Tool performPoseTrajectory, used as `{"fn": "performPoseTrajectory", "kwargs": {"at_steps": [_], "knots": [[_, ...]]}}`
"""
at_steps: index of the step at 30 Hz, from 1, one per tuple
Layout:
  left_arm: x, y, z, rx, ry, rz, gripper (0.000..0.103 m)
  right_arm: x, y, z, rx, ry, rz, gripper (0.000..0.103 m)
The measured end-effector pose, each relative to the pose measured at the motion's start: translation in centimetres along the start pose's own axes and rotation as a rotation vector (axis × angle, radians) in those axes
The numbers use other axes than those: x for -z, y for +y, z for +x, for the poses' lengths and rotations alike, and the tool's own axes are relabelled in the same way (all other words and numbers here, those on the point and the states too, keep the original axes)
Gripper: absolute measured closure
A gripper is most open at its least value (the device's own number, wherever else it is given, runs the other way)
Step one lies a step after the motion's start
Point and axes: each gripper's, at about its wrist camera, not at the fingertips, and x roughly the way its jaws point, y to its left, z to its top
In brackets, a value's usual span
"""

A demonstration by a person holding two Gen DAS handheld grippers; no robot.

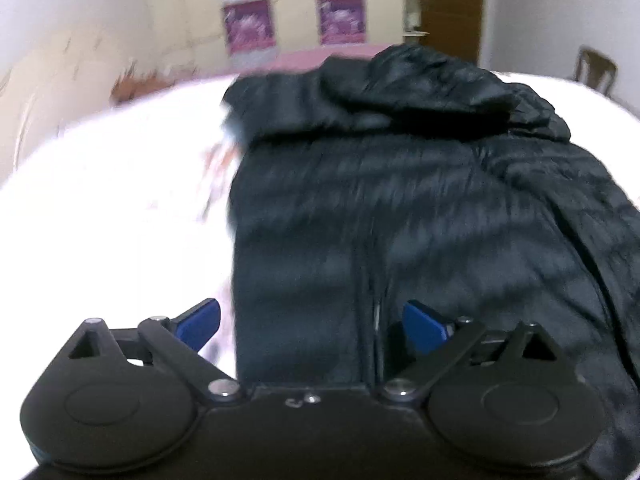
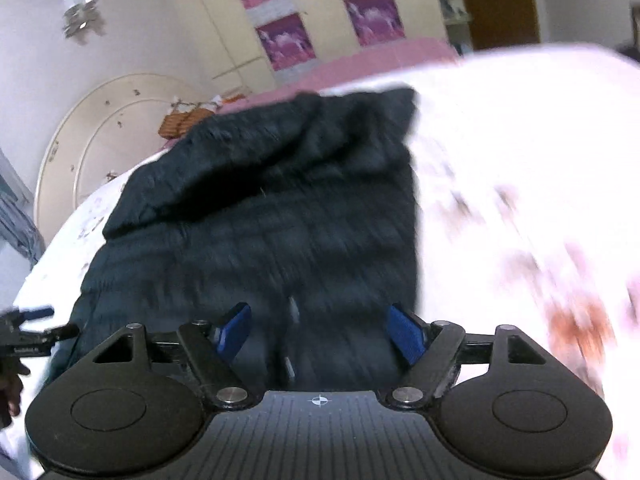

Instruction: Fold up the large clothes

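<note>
On the white bed cover (image 1: 100,208) a black quilted puffer jacket (image 1: 400,208) is laid flat, hood bunched at its far end, bare sheet left along both side edges. Above its hem, the left gripper (image 1: 312,322) and right gripper (image 2: 318,330) are held spread, nothing pinched.

Blur: your bedsheet print (image 2: 568,316) smears unreadable | Cut off: black jacket (image 1: 400,220) runs past right edge | Hidden: its hem behind your left gripper (image 1: 312,322)
</note>
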Motion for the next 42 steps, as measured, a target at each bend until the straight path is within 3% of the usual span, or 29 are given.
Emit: {"fn": "performPoseTrajectory", "kwargs": {"at_steps": [3,5,8,15,16,18,20,21,22,24,27,31,36,42], "knots": [[3.8,2.4,-1.9,0.037,0.025,-0.117,0.011,2.2,-2.5,-1.9,-0.041,0.04,0.1,0.028],[5.4,3.8,-3.2,0.106,0.028,-0.212,0.017,3.6,-3.9,-3.0,-0.068,0.06,0.161,0.028],[7.4,5.0,-4.4,0.223,0.033,-0.317,0.018,5.6,-5.1,-4.0,-0.134,0.085,0.232,0.028],[8.0,6.4,-2.7,0.481,0.033,-0.432,0.019,6.1,-6.8,-3.1,-0.337,0.125,0.331,0.028],[7.7,6.7,-2.1,0.521,0.034,-0.457,0.022,5.6,-6.8,-2.7,-0.354,0.135,0.331,0.028],[7.3,6.4,-1.3,0.578,0.036,-0.479,0.044,4.9,-6.2,-1.8,-0.384,0.172,0.287,0.028],[7.1,5.1,-0.8,0.554,0.055,-0.41,0.063,4.2,-4.9,-1.5,-0.371,0.2,0.176,0.029],[7.1,4.7,-0.9,0.544,0.045,-0.396,0.066,4.1,-4.4,-1.4,-0.374,0.217,0.143,0.051],[7.3,4.7,-1.0,0.553,0.036,-0.415,0.073,4.1,-4.2,-1.0,-0.374,0.246,0.135,0.08],[7.7,5.0,-1.9,0.559,-0.009,-0.448,0.08,4.2,-4.2,-1.2,-0.369,0.248,0.117,0.092],[7.7,5.5,-4.1,0.553,-0.083,-0.484,0.085,3.0,-4.7,-4.3,-0.451,0.125,0.165,0.095],[5.3,5.5,-6.6,0.546,-0.176,-0.48,0.086,0.1,-3.5,-7.3,-0.485,0.025,0.111,0.095],[-0.7,6.1,-9.0,0.538,-0.322,-0.483,0.086,-5.6,-2.0,-9.6,-0.527,-0.102,0.089,0.095],[-10.3,7.4,-6.0,0.519,-0.374,-0.499,0.086,-15.0,-0.3,-7.1,-0.567,-0.19,0.121,0.095]]}}
